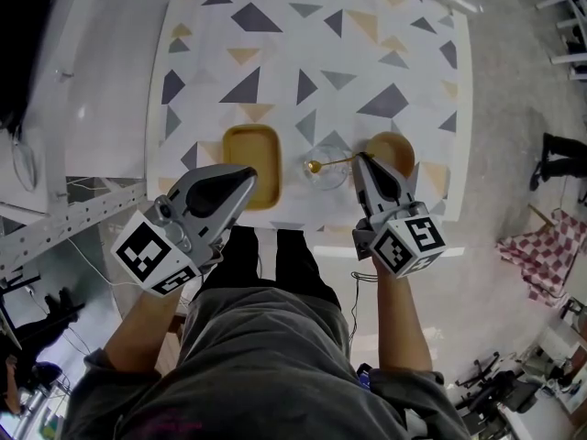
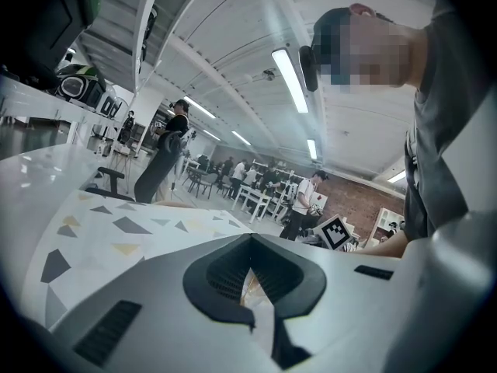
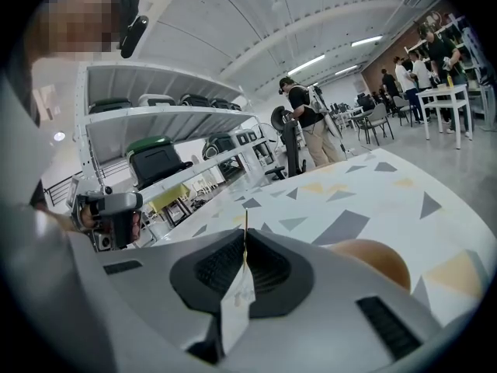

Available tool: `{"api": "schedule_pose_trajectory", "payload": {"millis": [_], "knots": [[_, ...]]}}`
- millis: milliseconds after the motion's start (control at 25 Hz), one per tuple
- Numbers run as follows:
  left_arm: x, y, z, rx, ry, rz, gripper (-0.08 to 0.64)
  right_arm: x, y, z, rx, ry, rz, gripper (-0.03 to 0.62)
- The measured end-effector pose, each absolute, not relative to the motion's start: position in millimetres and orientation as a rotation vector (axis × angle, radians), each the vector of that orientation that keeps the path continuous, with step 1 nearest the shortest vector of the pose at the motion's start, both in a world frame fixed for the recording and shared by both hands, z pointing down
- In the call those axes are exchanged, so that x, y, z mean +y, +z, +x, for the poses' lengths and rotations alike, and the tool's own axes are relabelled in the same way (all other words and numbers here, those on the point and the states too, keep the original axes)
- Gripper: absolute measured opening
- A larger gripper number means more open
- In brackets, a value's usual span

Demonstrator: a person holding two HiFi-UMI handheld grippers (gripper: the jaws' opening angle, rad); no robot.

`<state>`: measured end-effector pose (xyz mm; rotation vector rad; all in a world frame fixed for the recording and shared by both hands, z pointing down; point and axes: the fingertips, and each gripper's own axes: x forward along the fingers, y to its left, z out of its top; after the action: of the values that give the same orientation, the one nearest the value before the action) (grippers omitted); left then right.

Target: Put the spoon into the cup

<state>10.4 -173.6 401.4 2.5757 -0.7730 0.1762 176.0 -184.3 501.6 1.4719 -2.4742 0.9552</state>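
Right gripper [image 1: 359,161], 2 jaws clamped on the handle of the slim gold metal spoon [image 1: 330,163], holds it across the clear glass cup [image 1: 328,178] by the patterned table's [image 1: 303,53] near edge; left gripper [image 1: 248,178] closed, empty; the next move likely calls for tipping the bowl down, then release.

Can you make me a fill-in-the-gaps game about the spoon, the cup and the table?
1. The gripper holding the spoon is the ___ one.
2. The tablecloth is patterned with ___.
3. The wooden tray beside the cup is shaped like a ___.

Missing words: right; triangles; rectangle.
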Motion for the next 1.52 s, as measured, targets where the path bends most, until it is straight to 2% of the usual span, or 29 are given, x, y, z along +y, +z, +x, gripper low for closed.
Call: {"api": "schedule_pose_trajectory", "payload": {"millis": [360,480,800,1240,1520], "knots": [[-172.5,392.9,8.9,-0.756,0.183,2.598,0.015,-183.5,497.1,175.3,-2.475,0.973,1.483,0.029],[-172.6,388.4,7.9,-0.75,0.185,2.608,0.015,-182.8,492.6,176.1,-2.477,0.987,1.501,0.081],[-170.1,373.0,6.7,-0.705,0.168,2.651,0.015,-175.5,472.2,186.8,-2.464,0.953,1.599,0.114],[-167.4,347.9,2.0,-0.617,0.126,2.717,0.015,-154.3,428.9,195.5,-2.43,0.835,1.777,0.11],[-165.1,327.8,-1.6,-0.566,0.098,2.762,0.015,-141.4,403.8,184.7,-2.445,0.804,1.815,0.083]]}}
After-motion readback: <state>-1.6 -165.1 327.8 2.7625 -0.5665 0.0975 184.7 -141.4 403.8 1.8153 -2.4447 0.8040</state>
